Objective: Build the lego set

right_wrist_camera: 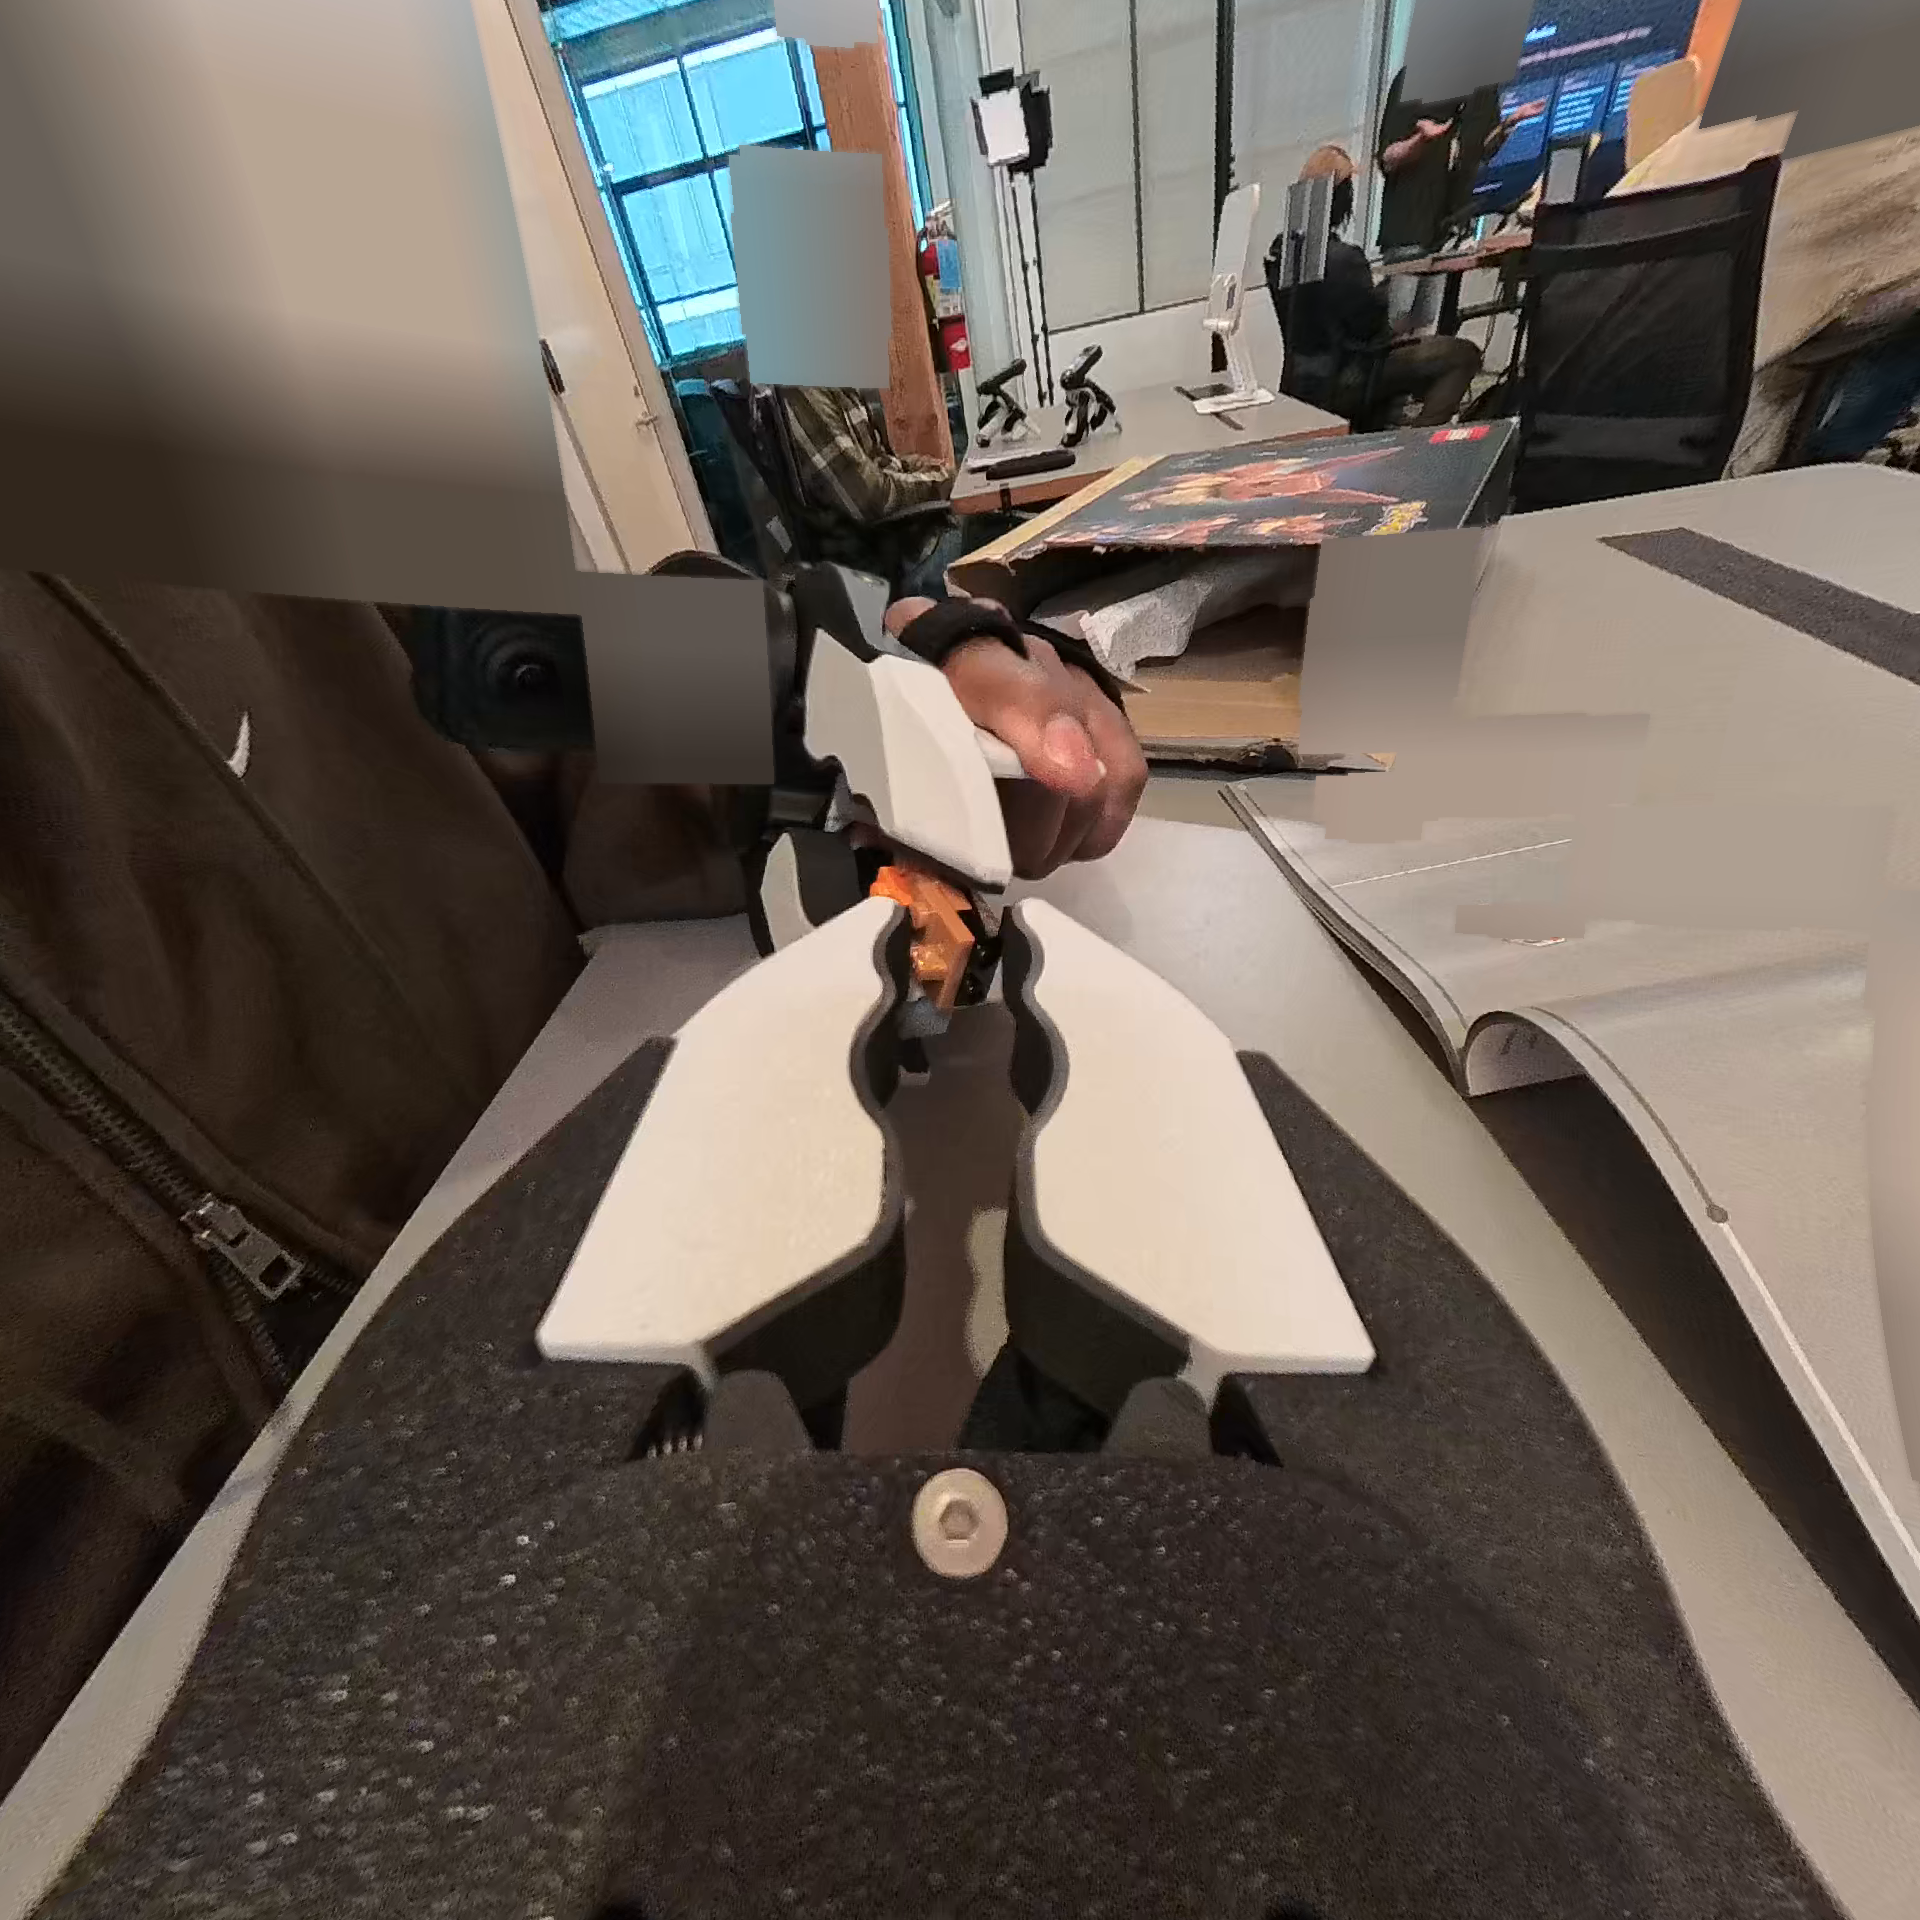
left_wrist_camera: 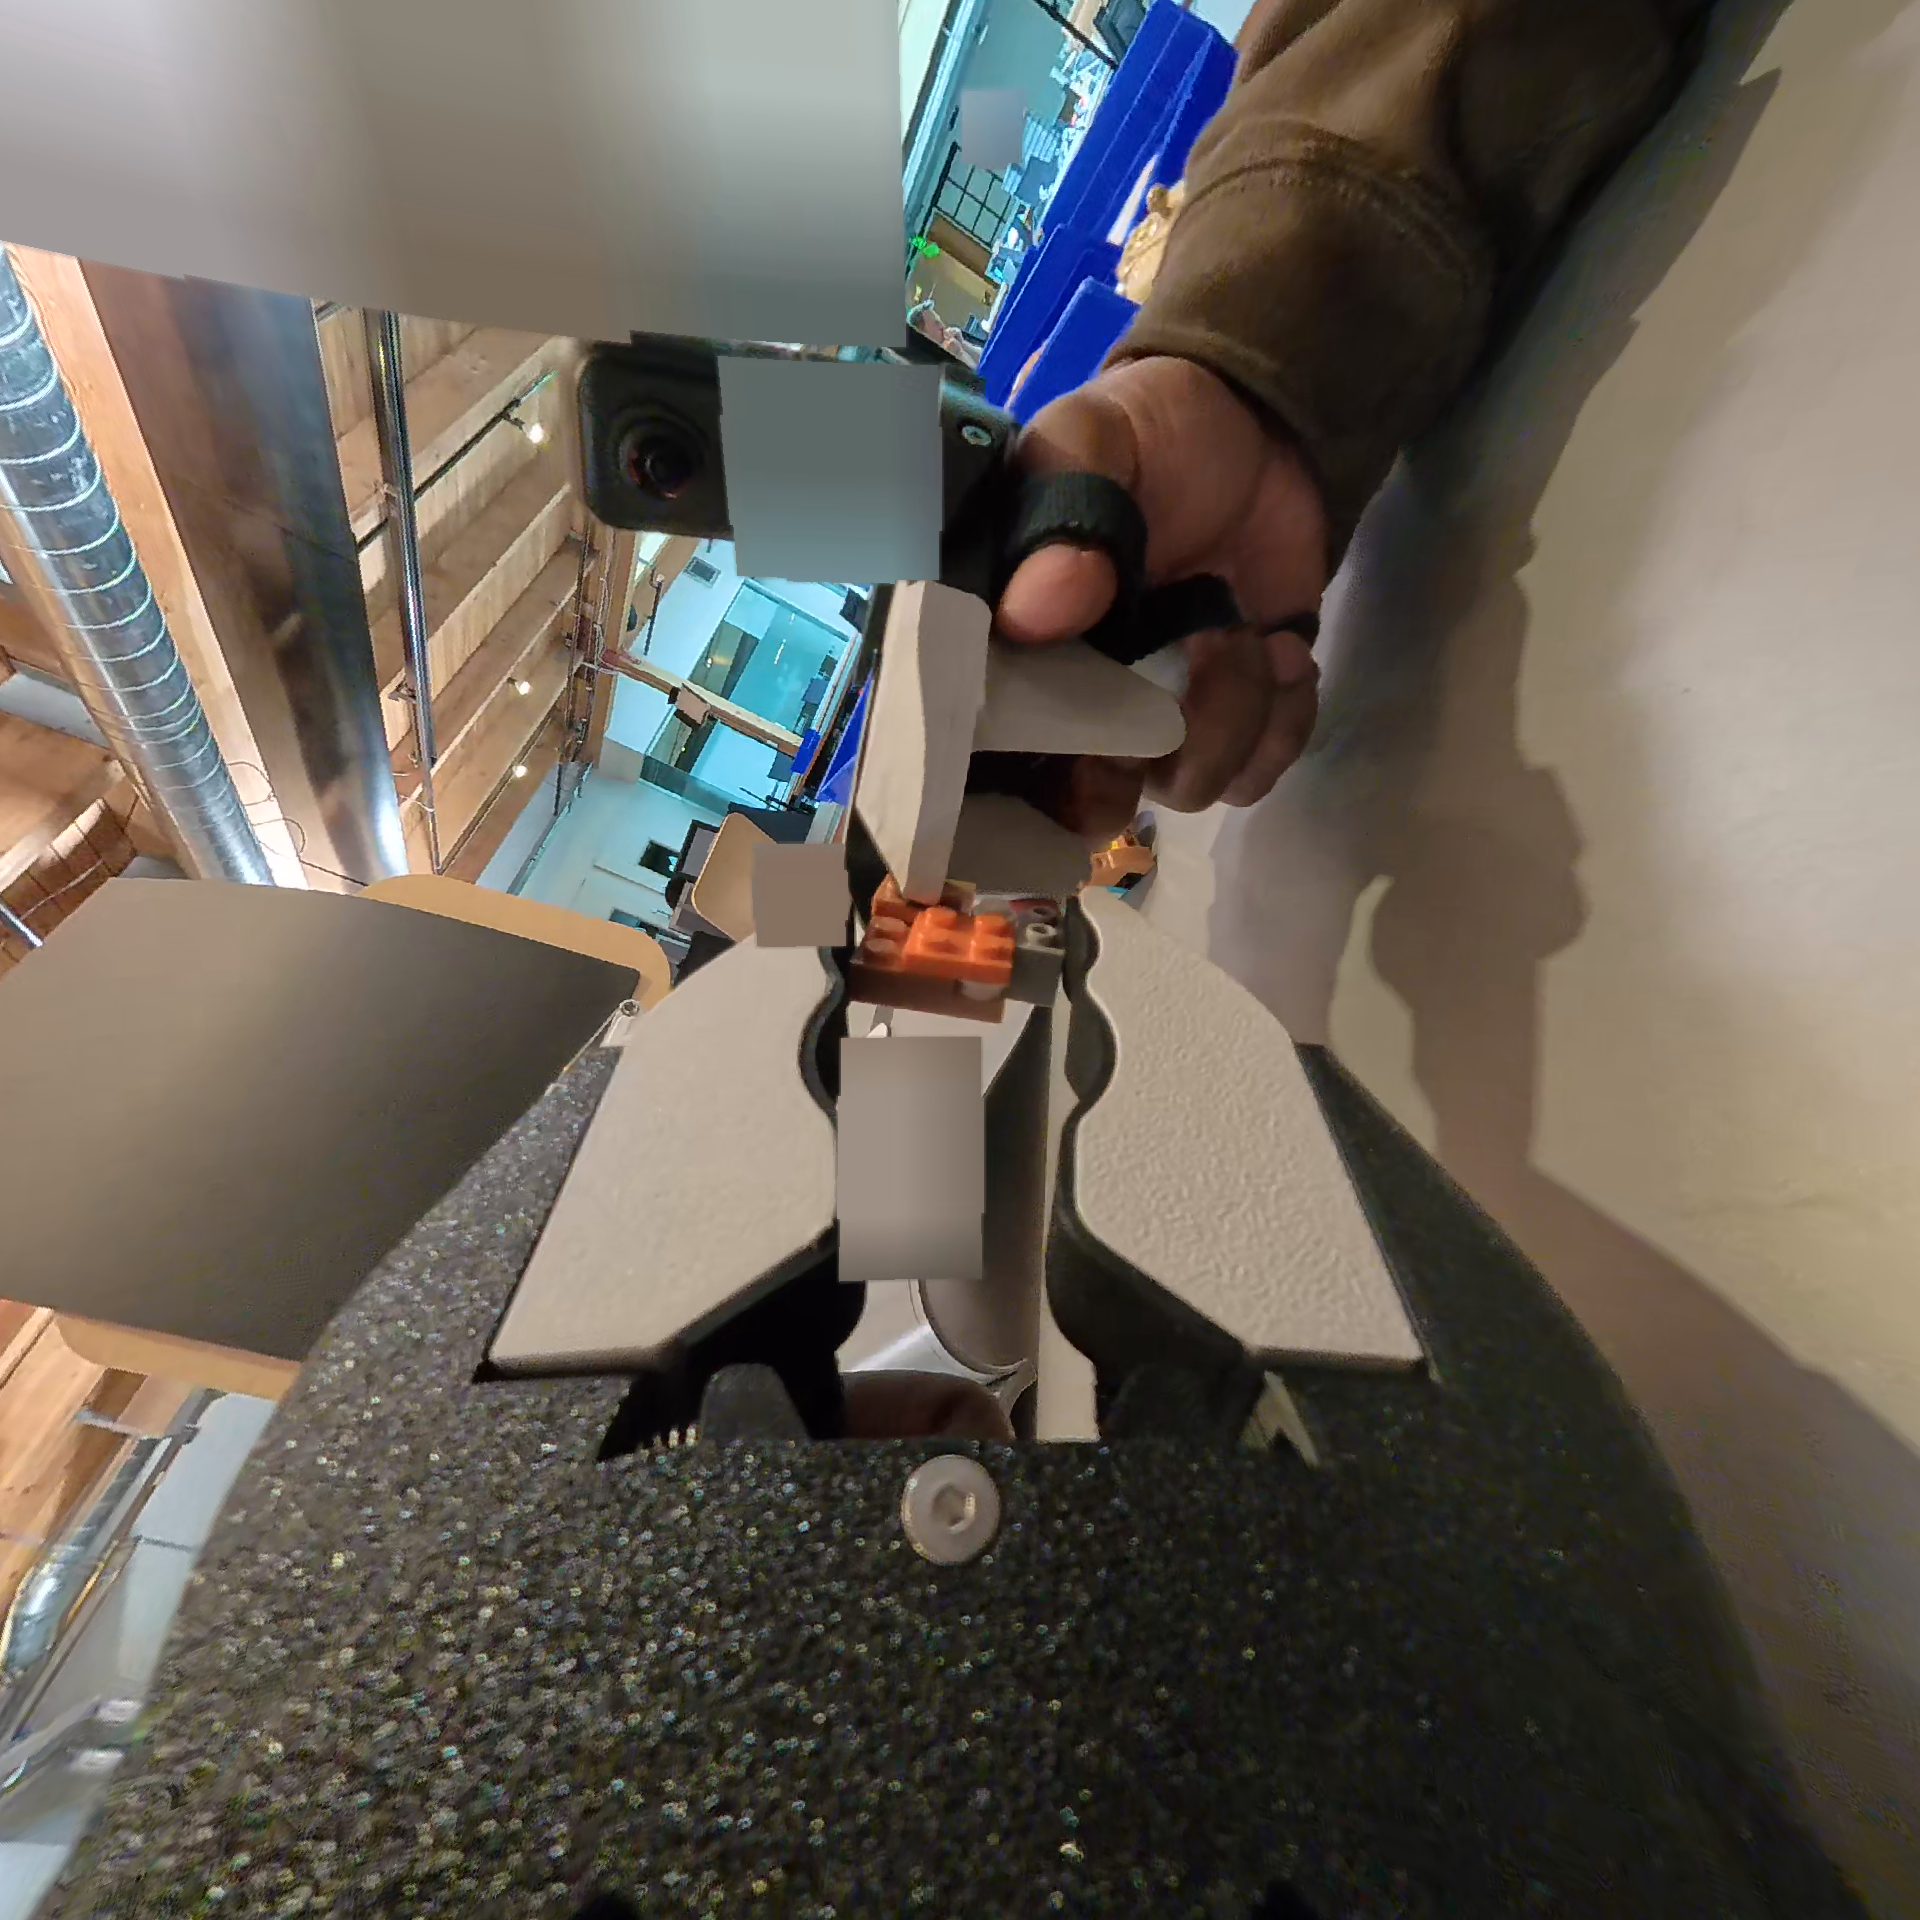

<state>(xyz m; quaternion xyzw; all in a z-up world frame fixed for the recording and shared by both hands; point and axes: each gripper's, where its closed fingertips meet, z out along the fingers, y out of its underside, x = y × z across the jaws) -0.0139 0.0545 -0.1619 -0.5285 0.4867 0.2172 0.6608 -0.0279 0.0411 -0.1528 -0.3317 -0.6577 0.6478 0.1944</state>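
Note:
A small lego assembly (left_wrist_camera: 940,951) of orange plates on grey and dark parts is held up above the table. My left gripper (left_wrist_camera: 956,961) is shut on it from both sides. My right gripper (left_wrist_camera: 940,891) comes in from above, its fingers (left_wrist_camera: 920,748) nearly together on a small tan piece (left_wrist_camera: 958,889) at the assembly's top edge. In the right wrist view the assembly (right_wrist_camera: 940,951) sits between my right gripper's (right_wrist_camera: 954,916) tips, and the left gripper's finger (right_wrist_camera: 914,769) covers its upper part. A hand (right_wrist_camera: 1060,769) holds the left gripper.
An open lego box (right_wrist_camera: 1278,488) lies at the back of the grey table (right_wrist_camera: 1195,935). An open instruction booklet (right_wrist_camera: 1621,997) lies to the right. A brown jacket (right_wrist_camera: 208,987) is close on the left. People sit at desks behind. The tips of both grippers are at nearly the same place.

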